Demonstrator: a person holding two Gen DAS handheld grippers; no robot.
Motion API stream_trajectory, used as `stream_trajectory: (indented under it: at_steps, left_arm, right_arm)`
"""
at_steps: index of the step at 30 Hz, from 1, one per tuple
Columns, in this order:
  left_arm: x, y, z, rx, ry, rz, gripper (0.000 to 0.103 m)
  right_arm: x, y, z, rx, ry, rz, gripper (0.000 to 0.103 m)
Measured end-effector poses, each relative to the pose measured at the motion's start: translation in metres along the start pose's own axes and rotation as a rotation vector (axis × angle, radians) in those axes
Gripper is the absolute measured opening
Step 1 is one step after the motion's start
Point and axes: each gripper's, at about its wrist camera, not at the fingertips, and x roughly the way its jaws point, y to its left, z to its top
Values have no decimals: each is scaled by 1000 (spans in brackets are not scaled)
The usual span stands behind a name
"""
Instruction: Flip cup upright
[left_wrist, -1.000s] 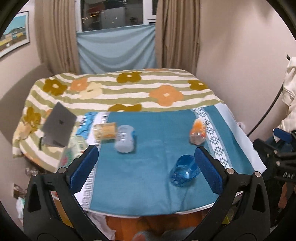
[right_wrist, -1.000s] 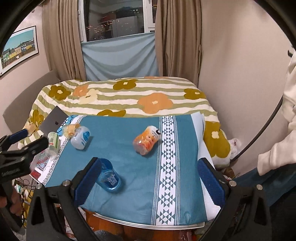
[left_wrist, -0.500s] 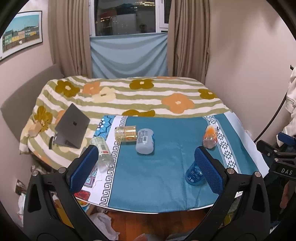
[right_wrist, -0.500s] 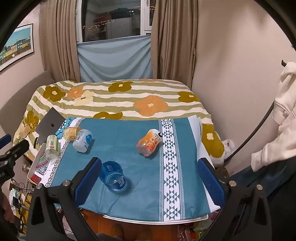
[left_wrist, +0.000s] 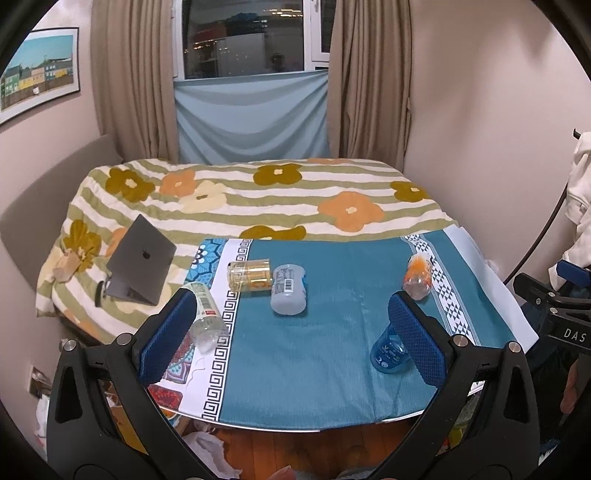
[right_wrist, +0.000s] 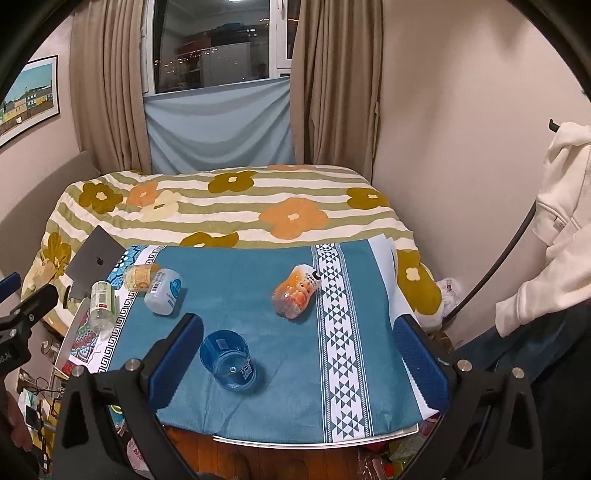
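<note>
Blue cup (right_wrist: 228, 360) is already standing mouth-up near the counter (right_wrist: 280, 402) front edge, so the flip looks done. Both tools, left (left_wrist: 291, 341) and right (right_wrist: 295, 362), are hanging apart and empty; next comes only backing away.

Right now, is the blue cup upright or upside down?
Upright: the right view looks down into the cup, with its open rim on top and its base on the cloth.

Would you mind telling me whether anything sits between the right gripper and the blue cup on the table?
Nothing visible does. The blue cup stands just ahead of the right gripper, beside its left finger, with only bare teal cloth around it. The orange bottle and white bottle lie farther back.
</note>
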Motion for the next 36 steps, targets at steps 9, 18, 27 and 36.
stream_trajectory:
  at_steps: [9, 18, 27, 36]
  left_arm:
    - [1, 2, 1, 3, 1, 2, 103]
    - [5, 4, 3, 13, 2, -4, 103]
    - [7, 4, 3, 16, -3, -19, 103]
    - [8, 8, 5, 9, -12, -7, 103]
  right_arm:
    - [0, 4, 1, 1, -6, -8, 103]
    - [2, 4, 3, 4, -10, -9, 103]
    - [3, 4, 4, 6, -10, -10, 103]
    - [4, 4, 6, 7, -12, -12, 103]
